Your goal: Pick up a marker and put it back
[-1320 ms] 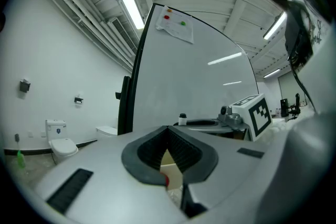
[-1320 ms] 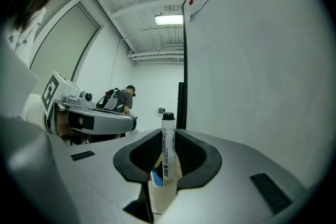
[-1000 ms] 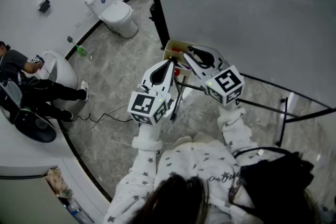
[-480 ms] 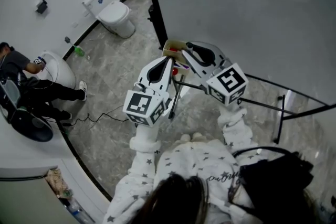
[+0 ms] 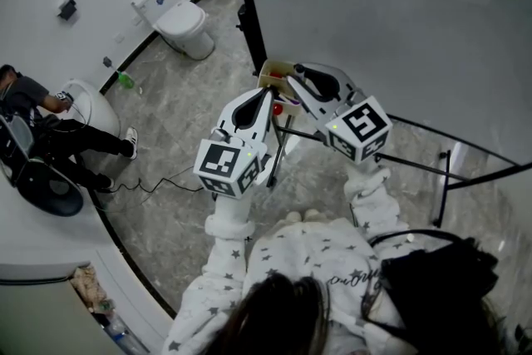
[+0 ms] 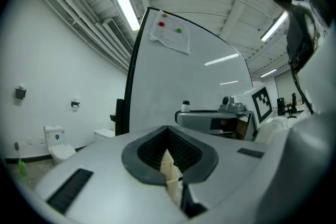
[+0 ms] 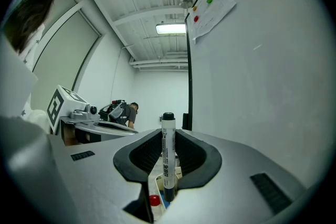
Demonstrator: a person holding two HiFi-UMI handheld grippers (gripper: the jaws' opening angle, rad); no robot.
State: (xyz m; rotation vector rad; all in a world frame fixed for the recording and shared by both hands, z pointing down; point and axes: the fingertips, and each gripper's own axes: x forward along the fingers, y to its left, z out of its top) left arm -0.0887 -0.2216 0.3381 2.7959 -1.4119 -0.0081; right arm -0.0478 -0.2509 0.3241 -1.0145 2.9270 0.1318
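My right gripper (image 7: pixel 168 140) is shut on a white marker (image 7: pixel 168 157) with a black cap, which stands upright between the jaws. Below it lies a small cream box (image 7: pixel 156 186) holding a red-capped marker (image 7: pixel 153 200). In the head view the right gripper (image 5: pixel 293 79) points at that box (image 5: pixel 273 77) by the whiteboard's lower edge. My left gripper (image 5: pixel 268 98) hovers beside the box, just to its left. Its jaws (image 6: pixel 169 144) look shut with nothing gripped; a cream edge shows in the gap below them.
The grey whiteboard (image 5: pixel 374 12) fills the upper right, on a black stand with legs (image 5: pixel 449 170). A toilet (image 5: pixel 179 21), a green bottle (image 5: pixel 126 81), a floor cable (image 5: pixel 158 183) and a seated person (image 5: pixel 41 137) lie to the left.
Both grippers have shifted only slightly, the left one a little to the left. The right gripper has kept the marker.
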